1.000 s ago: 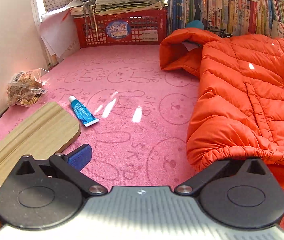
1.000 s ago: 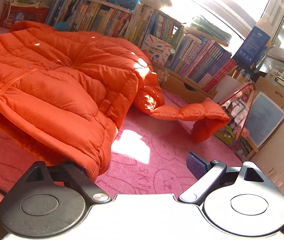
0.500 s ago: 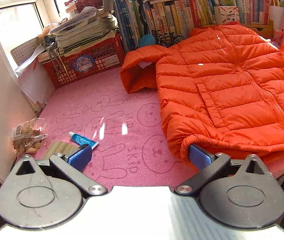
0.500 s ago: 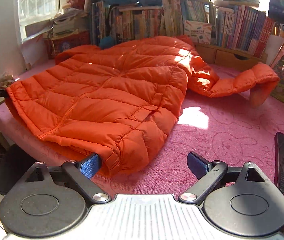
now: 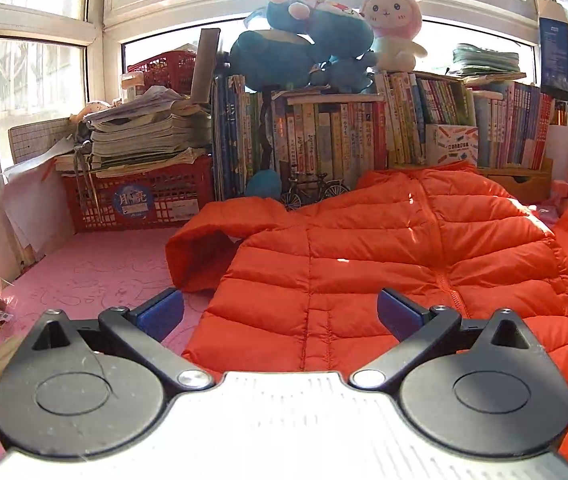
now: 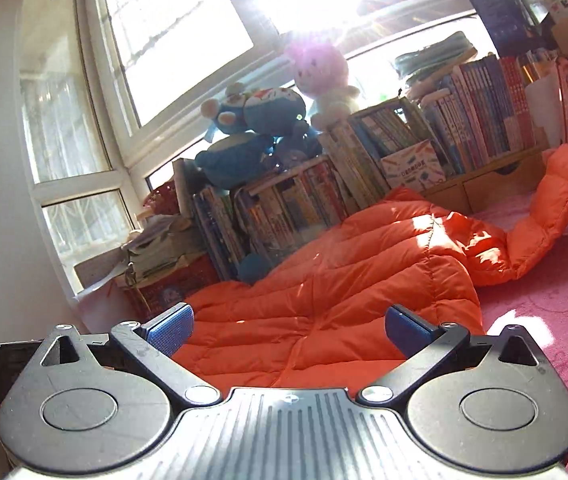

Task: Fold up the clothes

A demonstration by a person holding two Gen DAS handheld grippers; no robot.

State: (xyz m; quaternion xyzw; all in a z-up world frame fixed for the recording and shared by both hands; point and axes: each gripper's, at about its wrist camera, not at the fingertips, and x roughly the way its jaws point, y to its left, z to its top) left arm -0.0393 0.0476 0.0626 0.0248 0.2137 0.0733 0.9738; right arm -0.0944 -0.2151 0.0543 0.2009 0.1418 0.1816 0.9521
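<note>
Jaws of the right gripper (image 6: 288,330) have just been opening and are now released, empty. The left gripper (image 5: 279,312) is likewise released. Both have drawn back from the orange quilted down jacket's (image 5: 384,276) near hem; no fold is started.

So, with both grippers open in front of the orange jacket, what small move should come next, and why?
Probably bring the left gripper forward and down onto the near hem of the jacket and close. The jacket lies spread and unfolded on the pink mat, the hem sits just ahead of the open jaws, and the right gripper, whose jaws have just opened wider, holds nothing either.
</note>
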